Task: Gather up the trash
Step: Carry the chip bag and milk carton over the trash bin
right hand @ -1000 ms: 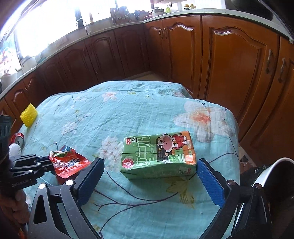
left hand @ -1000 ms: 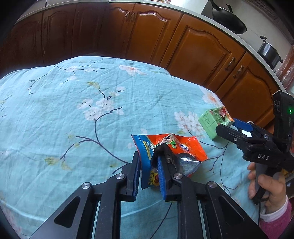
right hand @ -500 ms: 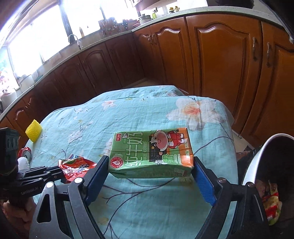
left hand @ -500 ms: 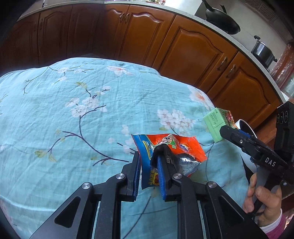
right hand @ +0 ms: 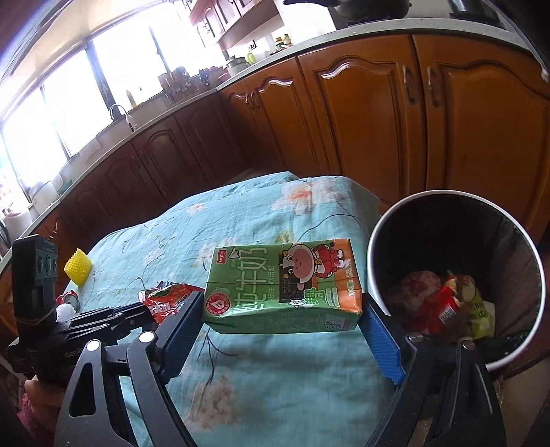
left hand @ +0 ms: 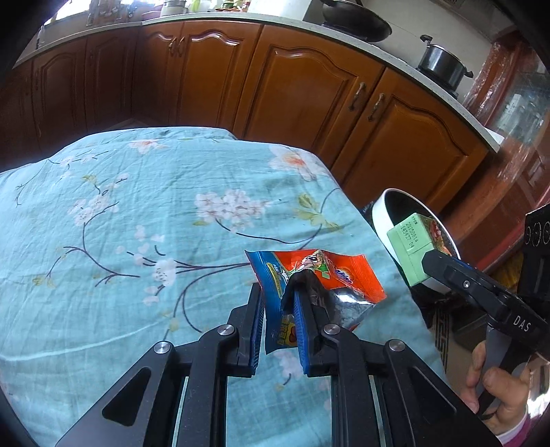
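My left gripper (left hand: 276, 292) is shut on a crumpled orange and blue snack wrapper (left hand: 330, 275), held just above the floral tablecloth (left hand: 137, 223). In the right wrist view the same wrapper (right hand: 165, 299) shows at the left. My right gripper (right hand: 282, 302) is shut on a green milk carton (right hand: 282, 275), gripped by its two ends, lying flat and lifted clear of the cloth. The carton (left hand: 410, 247) hangs in front of the round white trash bin (right hand: 374, 240), which stands off the table's right edge. Several wrappers lie inside the bin.
A yellow ridged object (right hand: 78, 271) and a red can (right hand: 68, 297) sit at the table's far left edge. Brown cabinets (left hand: 309, 86) run behind the table, with a pot (left hand: 441, 63) and a wok (left hand: 357, 24) on the counter. A hand (left hand: 495, 388) holds the right gripper's handle.
Both grippers have moved toward the table's right edge, bringing the bin into view. The right jaws closed on the carton and lifted it off the cloth. The wrapper stayed gripped.
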The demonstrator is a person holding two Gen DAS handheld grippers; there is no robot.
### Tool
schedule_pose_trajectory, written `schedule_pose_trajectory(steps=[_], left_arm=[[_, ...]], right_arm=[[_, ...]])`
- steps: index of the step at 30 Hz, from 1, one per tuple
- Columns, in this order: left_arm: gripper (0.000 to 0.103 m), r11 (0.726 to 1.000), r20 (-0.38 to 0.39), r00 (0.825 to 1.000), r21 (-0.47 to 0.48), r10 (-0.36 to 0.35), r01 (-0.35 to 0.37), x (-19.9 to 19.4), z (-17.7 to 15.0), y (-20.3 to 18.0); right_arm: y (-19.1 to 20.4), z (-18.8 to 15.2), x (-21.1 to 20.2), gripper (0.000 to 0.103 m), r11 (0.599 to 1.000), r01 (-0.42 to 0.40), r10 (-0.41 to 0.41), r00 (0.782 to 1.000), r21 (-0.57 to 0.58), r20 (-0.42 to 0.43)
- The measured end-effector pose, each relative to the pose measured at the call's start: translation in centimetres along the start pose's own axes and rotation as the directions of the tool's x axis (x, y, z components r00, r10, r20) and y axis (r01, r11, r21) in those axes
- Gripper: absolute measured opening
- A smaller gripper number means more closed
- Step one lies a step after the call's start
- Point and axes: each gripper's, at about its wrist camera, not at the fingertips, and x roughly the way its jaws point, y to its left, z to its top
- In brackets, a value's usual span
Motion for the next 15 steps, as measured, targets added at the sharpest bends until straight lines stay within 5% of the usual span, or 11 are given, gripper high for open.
schedule_pose_trajectory(steps=[15], left_arm=[[0.016,0.991,-0.012,1.0,0.13,-0.027,0.028,-0.3,-0.6,-7.3]], right_arm=[[-5.7,-2.8,-6.8,0.088,0.991,0.073,-0.082,0.994,0.112,0.075]])
